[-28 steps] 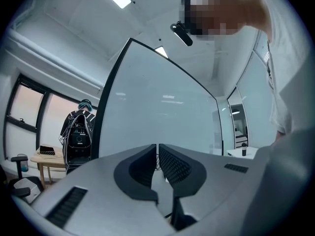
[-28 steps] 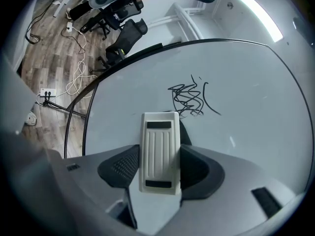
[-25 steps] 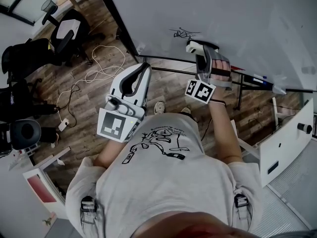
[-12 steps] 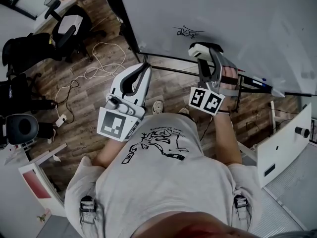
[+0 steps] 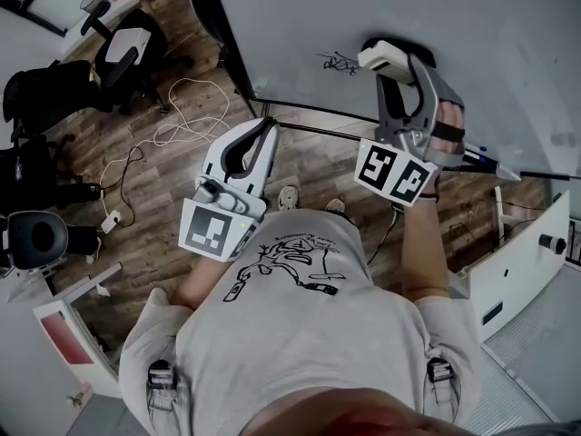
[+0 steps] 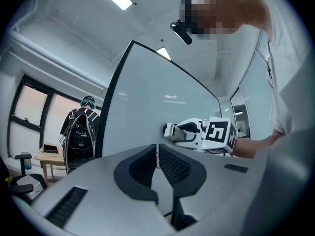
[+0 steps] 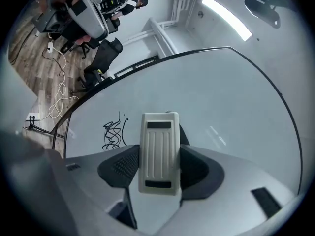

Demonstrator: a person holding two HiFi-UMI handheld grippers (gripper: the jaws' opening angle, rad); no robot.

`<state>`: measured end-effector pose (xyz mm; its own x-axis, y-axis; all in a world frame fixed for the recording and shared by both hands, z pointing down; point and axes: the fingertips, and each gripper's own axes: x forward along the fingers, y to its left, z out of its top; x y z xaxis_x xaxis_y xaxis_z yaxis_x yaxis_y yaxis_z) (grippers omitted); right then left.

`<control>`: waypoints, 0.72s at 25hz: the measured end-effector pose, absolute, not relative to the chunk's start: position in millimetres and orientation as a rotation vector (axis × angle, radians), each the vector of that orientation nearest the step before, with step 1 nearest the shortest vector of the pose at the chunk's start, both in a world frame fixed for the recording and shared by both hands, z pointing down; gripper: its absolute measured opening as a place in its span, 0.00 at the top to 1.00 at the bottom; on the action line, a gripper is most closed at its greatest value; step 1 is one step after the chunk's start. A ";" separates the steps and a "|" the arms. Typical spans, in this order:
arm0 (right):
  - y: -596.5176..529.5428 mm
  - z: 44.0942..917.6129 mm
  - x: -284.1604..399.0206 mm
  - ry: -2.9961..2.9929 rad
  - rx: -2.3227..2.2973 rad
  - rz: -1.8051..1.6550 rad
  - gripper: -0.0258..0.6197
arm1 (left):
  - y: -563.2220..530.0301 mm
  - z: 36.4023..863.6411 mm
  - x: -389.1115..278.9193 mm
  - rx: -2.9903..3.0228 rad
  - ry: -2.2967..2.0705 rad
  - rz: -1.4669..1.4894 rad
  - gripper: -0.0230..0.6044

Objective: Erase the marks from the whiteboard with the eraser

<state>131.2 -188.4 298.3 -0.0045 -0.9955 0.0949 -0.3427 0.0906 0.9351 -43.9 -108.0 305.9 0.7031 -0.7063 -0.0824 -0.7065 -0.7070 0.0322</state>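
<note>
A large whiteboard (image 5: pixel 508 34) stands before me, with a black scribble (image 5: pixel 338 62) low on its left part; the scribble (image 7: pixel 112 132) also shows in the right gripper view. My right gripper (image 5: pixel 390 60) is shut on a white ribbed eraser (image 7: pixel 159 151), held against or just off the board right beside the scribble. The eraser (image 5: pixel 385 56) sits a little right of the marks. My left gripper (image 5: pixel 263 125) hangs lower, below the board's bottom edge, shut with nothing between its jaws. In the left gripper view the right gripper (image 6: pixel 197 132) shows at the board.
A marker tray (image 5: pixel 472 148) runs under the board at the right. Office chairs (image 5: pixel 123 48) and a white cable (image 5: pixel 186 116) lie on the wooden floor to the left. A white cabinet (image 5: pixel 522 262) stands at the right.
My right gripper has risen with the eraser from the board's lower edge up to the height of the scribble, just right of it. The left gripper has stayed put.
</note>
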 end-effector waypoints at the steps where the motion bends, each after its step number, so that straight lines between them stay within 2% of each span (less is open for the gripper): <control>1: -191.6 299.4 130.8 -1.487 1.391 -0.945 0.56 | -109.3 306.2 -44.2 -2.898 1.202 0.140 0.91; 18: -198.2 324.4 127.1 -1.409 1.384 -0.989 0.56 | -133.4 313.1 -36.2 -2.930 1.176 0.126 0.91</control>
<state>127.1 -198.2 324.4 0.0308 -0.9974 0.0651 -0.2779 0.0540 0.9591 -36.2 -133.4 313.1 0.7199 -0.6908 -0.0675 -0.6894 -0.7229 0.0462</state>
